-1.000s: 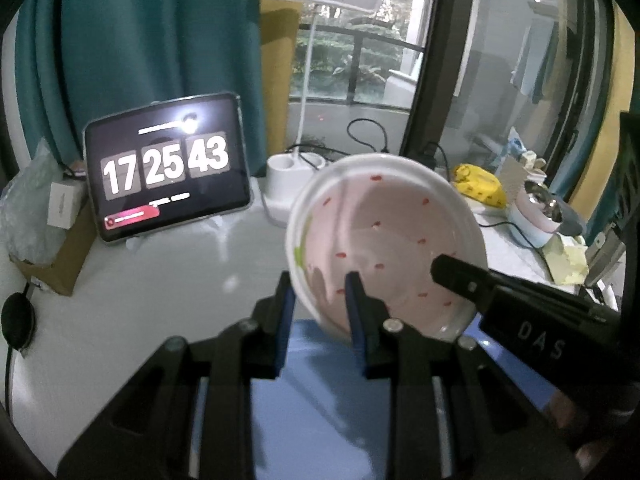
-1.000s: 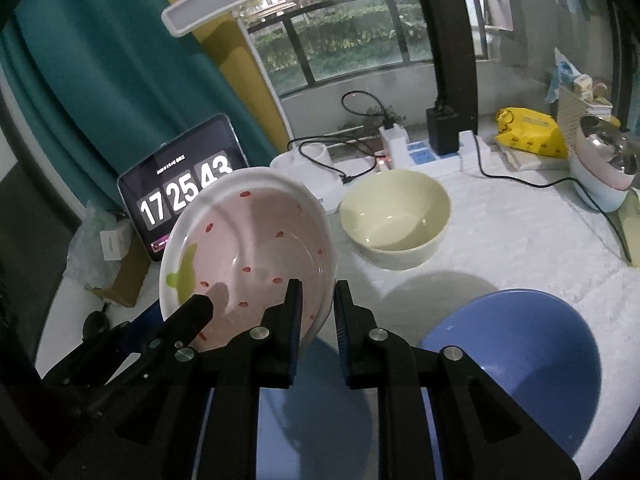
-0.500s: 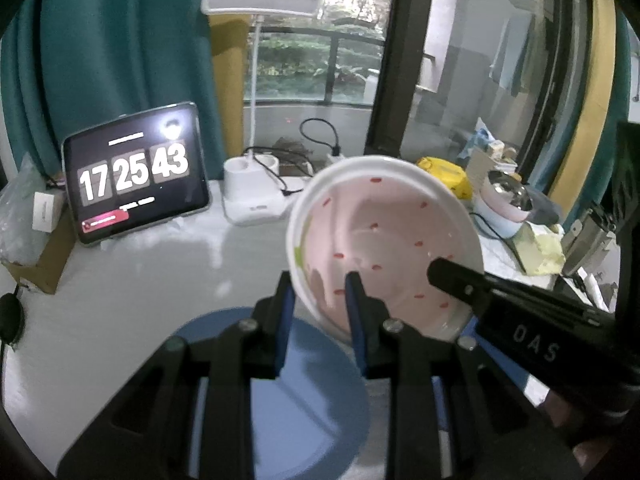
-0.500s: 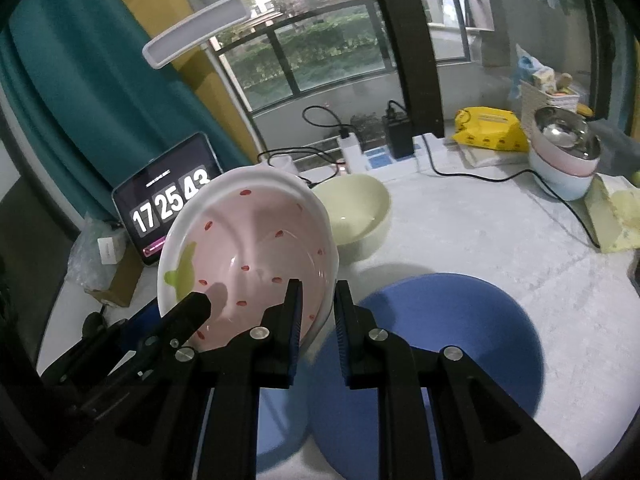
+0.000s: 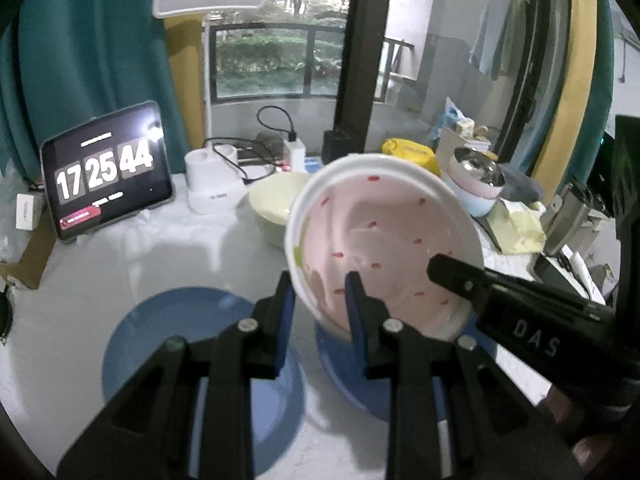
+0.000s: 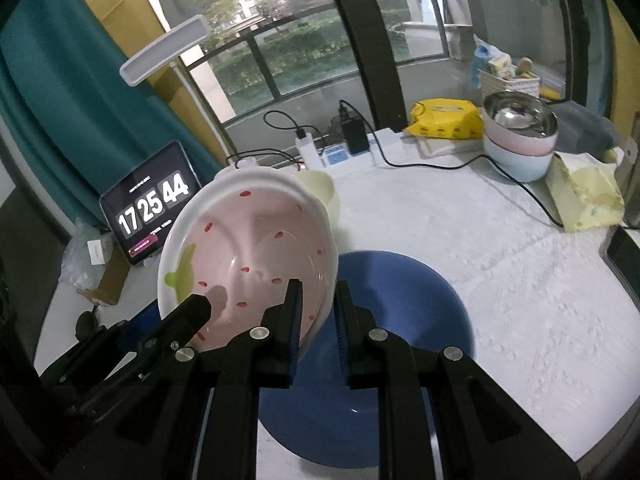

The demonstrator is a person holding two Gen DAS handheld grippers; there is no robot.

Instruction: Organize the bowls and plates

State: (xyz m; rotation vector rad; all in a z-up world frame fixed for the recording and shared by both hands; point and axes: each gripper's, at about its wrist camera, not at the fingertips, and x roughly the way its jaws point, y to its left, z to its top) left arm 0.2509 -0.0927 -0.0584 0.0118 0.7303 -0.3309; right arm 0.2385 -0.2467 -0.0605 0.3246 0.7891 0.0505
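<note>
A pink strawberry-pattern bowl [image 5: 384, 240] is held in the air by both grippers. My left gripper [image 5: 320, 300] is shut on its left rim. My right gripper [image 6: 316, 304] is shut on its right rim; the bowl [image 6: 248, 256] tilts toward the cameras. Below it lies a blue plate [image 5: 176, 344] on the left and a blue bowl [image 6: 400, 320] on the right. A pale yellow bowl [image 5: 272, 204] stands behind; it also shows in the right wrist view [image 6: 320, 188], mostly hidden by the pink bowl.
A tablet clock [image 5: 104, 172] and a white lamp base [image 5: 212, 192] stand at the back left. Cables and a power strip [image 6: 348, 152], a yellow packet [image 6: 444, 116] and stacked bowls with a steel one on top [image 6: 520, 136] stand at the back right. The white table [image 6: 540, 280] extends right.
Both grippers have lifted and drawn back with the pink bowl. More of the table shows below, with the blue plate, the blue bowl and the yellow bowl now in view.
</note>
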